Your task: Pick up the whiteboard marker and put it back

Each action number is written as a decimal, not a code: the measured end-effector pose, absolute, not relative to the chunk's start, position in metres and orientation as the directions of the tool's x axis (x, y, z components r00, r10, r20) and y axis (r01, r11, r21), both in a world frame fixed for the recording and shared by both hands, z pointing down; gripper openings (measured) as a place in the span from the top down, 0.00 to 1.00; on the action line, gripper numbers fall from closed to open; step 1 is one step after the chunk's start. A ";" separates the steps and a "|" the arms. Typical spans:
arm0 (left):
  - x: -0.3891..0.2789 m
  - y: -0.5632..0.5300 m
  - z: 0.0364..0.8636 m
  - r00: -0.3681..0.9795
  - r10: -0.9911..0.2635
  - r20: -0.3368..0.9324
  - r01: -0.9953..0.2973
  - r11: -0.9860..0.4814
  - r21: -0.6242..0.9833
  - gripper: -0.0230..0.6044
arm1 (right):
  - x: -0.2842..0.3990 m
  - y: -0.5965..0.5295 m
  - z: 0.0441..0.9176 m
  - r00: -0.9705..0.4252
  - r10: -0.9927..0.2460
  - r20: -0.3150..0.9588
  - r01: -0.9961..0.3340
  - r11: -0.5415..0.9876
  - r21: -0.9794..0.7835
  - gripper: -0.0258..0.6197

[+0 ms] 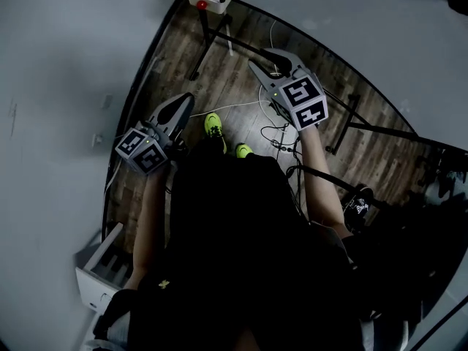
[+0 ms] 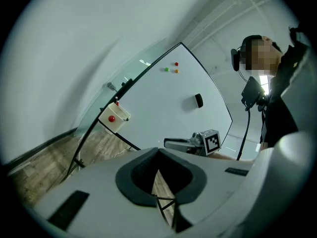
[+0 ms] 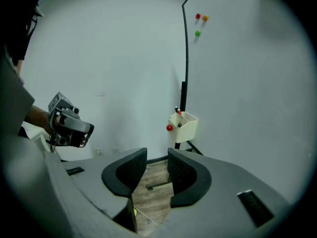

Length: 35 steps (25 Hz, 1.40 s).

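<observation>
Pickup not begun. The red-tipped whiteboard marker (image 3: 178, 111) stands in the cream plastic box (image 3: 184, 127). Well short of that box, the right hand-held gripper (image 3: 157, 156) is partly open and empty, and the left hand-held gripper (image 2: 158, 151) is closed and empty. Below the box are black stand legs (image 1: 207, 39) and white cables (image 1: 238, 108). Approach judged unobstructed.

Left tool (image 1: 183, 101): carried low in front of the body on the bare left forearm (image 1: 148, 218), pointing about level, jaws closed tip to tip and empty. Right tool (image 1: 269, 59): carried further forward on the right forearm (image 1: 322, 178), tilted downward, jaws parted, empty.
</observation>
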State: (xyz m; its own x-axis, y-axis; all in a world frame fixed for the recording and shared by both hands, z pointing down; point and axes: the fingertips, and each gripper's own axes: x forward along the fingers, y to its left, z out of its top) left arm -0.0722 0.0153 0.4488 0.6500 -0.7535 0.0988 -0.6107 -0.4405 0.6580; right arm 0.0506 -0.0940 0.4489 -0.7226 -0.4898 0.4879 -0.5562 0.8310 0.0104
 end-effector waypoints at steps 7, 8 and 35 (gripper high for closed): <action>-0.036 0.039 0.440 0.640 -0.763 0.090 -0.626 -0.449 0.638 0.94 | 0.075 -0.058 0.449 -0.757 -0.442 0.481 -0.511 0.860 -0.013 0.77; -0.032 0.043 0.438 0.636 -0.767 0.088 -0.631 -0.450 0.632 0.94 | 0.076 -0.053 0.446 -0.764 -0.437 0.475 -0.502 0.865 -0.013 0.78; 0.026 0.148 0.415 0.526 -0.846 0.089 -0.725 -0.392 0.566 0.94 | 0.094 0.088 0.435 -0.913 -0.171 0.371 -0.246 0.955 -0.165 0.96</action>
